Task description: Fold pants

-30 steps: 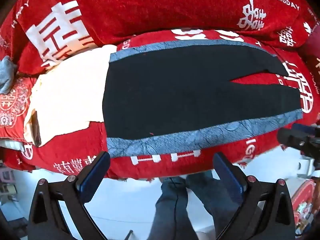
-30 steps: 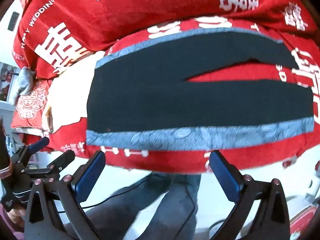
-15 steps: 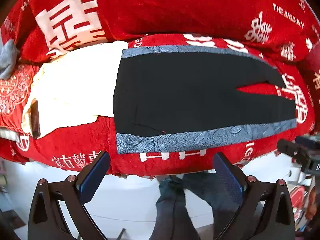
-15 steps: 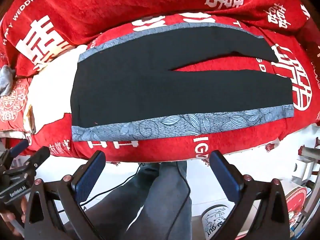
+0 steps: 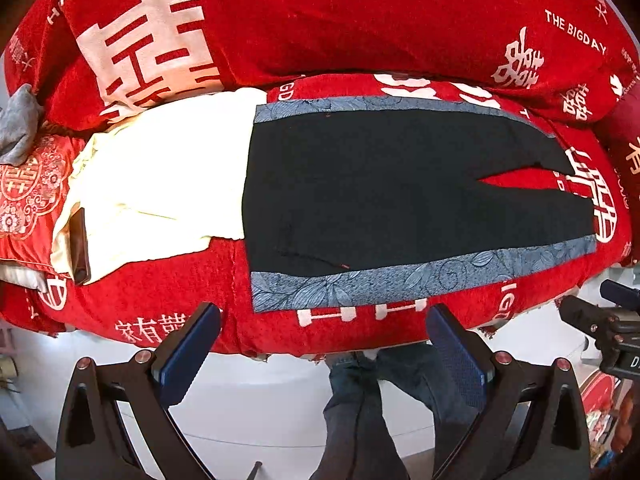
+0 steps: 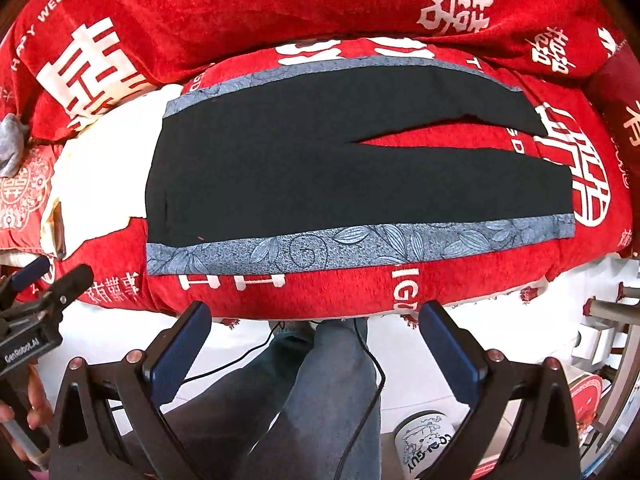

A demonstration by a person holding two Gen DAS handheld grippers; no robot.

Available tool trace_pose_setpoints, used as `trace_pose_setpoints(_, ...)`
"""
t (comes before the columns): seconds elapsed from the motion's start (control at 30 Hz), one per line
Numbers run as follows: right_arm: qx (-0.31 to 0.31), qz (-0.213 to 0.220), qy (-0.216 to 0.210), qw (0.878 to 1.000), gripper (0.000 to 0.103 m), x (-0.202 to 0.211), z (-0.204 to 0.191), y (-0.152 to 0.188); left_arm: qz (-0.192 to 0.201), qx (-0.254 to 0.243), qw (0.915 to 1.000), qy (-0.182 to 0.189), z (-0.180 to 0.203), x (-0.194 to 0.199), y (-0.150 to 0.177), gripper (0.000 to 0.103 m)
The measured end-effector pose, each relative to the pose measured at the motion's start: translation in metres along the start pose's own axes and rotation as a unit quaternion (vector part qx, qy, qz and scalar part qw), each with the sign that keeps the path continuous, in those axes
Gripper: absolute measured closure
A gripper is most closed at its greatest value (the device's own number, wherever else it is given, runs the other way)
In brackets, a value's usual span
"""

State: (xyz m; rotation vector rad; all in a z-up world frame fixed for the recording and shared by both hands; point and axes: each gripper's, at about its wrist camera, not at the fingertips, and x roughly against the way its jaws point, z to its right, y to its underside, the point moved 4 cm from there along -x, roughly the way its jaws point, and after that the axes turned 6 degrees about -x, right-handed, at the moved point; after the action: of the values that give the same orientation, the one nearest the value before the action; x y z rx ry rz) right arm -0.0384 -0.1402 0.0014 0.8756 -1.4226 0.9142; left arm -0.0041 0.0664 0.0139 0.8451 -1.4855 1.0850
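Black pants [image 5: 380, 192] with grey-blue leaf-print side bands lie spread flat on a red sofa seat, waist to the left, legs to the right; they also show in the right wrist view [image 6: 340, 160]. My left gripper [image 5: 322, 326] is open and empty, held in front of the seat's front edge, below the waist end. My right gripper [image 6: 314, 320] is open and empty, in front of the seat edge below the near band. Each gripper shows at the edge of the other's view.
A cream cloth [image 5: 160, 184] lies left of the pants, under the waist. Red cushions [image 5: 320, 20] with white lettering back the seat. The person's legs in jeans [image 6: 312, 400] and a cable are below. A white cup [image 6: 424, 440] stands on the floor.
Both grippers have drawn back and lower from the sofa, so the pants sit higher in both views. The pants lie as before. Both grippers stay open.
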Motion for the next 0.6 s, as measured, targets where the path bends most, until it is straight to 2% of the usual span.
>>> trace_pose_setpoints(0.23, -0.005, -0.003, 0.001, 1.000, 0.000, -0.001, -0.003, 0.003, -0.004, 0.029, 0.9996, -0.003, -0.015, 0.000, 0.008, 0.000)
trace_pose_setpoints(0.6, 0.003, -0.008, 0.004, 1.000, 0.000, -0.001, -0.012, 0.010, -0.006, 0.024, 0.9997, -0.003, -0.016, -0.001, 0.011, 0.000)
